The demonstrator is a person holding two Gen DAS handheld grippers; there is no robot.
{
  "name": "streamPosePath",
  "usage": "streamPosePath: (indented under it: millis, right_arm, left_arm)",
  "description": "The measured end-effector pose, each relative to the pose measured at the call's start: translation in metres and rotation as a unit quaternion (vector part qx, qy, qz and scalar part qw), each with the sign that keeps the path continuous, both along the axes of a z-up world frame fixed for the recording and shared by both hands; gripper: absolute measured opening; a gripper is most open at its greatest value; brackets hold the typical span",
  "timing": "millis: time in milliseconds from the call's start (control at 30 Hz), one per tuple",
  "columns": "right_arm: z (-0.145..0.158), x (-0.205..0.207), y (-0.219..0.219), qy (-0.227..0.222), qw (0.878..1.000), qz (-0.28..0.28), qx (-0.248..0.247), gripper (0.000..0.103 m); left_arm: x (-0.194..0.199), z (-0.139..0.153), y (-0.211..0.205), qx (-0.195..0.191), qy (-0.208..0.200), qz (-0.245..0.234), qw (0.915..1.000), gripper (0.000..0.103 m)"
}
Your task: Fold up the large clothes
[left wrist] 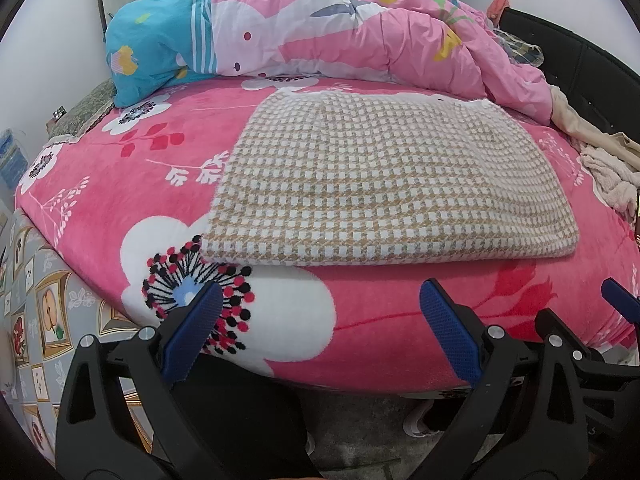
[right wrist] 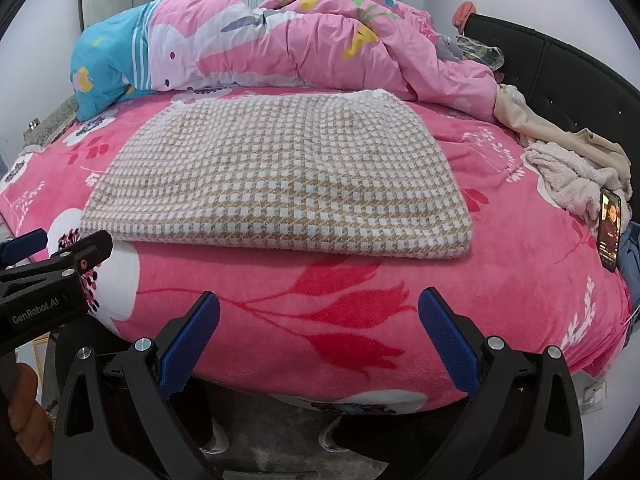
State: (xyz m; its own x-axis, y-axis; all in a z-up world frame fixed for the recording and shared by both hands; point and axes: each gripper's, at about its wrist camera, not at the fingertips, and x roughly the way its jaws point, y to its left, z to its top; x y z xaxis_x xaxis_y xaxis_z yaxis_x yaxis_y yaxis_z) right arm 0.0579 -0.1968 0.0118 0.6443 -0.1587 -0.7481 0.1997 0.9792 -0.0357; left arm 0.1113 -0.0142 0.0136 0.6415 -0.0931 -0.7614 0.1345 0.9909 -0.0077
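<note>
A tan-and-white checked garment lies folded into a flat rectangle on the pink flowered bed cover. My left gripper hovers open off the bed's near edge, short of the garment's front fold, holding nothing. My right gripper is also open and empty, in front of the garment's right half. In the right wrist view the left gripper pokes in from the left edge. The right gripper's blue fingertip shows at the right edge of the left wrist view.
A rumpled pink and blue quilt fills the far side of the bed. Beige clothes and a lit phone lie at the right by the black headboard. Patterned floor lies at left; a hand holds the left gripper.
</note>
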Motion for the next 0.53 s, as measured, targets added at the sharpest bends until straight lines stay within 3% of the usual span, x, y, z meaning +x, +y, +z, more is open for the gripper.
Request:
streamPosePath:
  millis: [533]
  right_arm:
    - [-0.0013, 0.0026, -0.0033, 0.002, 1.0, 0.002, -0.002, 0.097]
  left_arm:
    - [0.0001, 0.0007, 0.0, -0.001, 0.001, 0.001, 1.0, 0.095]
